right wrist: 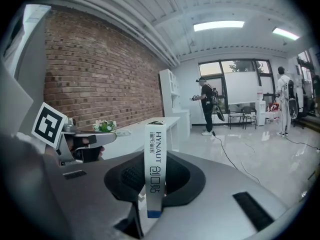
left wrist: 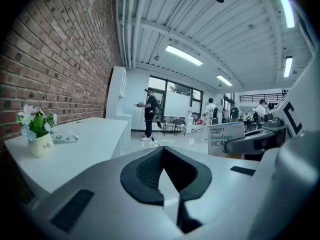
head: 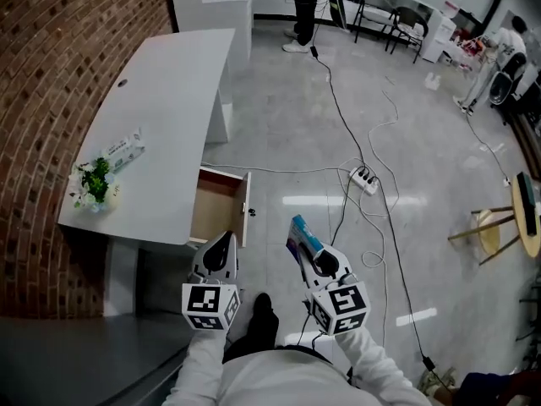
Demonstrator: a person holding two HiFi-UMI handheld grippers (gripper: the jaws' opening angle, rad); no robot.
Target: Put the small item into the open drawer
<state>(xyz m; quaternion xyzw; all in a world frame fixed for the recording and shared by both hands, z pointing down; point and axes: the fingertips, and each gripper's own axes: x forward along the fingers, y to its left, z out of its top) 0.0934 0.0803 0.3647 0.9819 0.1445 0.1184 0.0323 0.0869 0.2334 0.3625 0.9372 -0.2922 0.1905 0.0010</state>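
Note:
A slim blue and white bandage box (head: 302, 236) stands upright between the jaws of my right gripper (head: 306, 252), which is shut on it. In the right gripper view the box (right wrist: 154, 166) shows its narrow side, gripped low in the right gripper (right wrist: 155, 156). The open drawer (head: 218, 203) sticks out from the front of the white desk (head: 161, 108), just ahead of my left gripper (head: 222, 242). The left gripper (left wrist: 163, 151) is shut with nothing in it. The box (left wrist: 225, 138) also shows in the left gripper view, off to the right.
A small flower pot (head: 93, 184) and a pack of wipes (head: 125, 150) lie on the desk beside the brick wall. A power strip (head: 365, 179) and cables trail over the floor at right. A wooden stool (head: 494, 231) stands far right. People stand at the back of the room.

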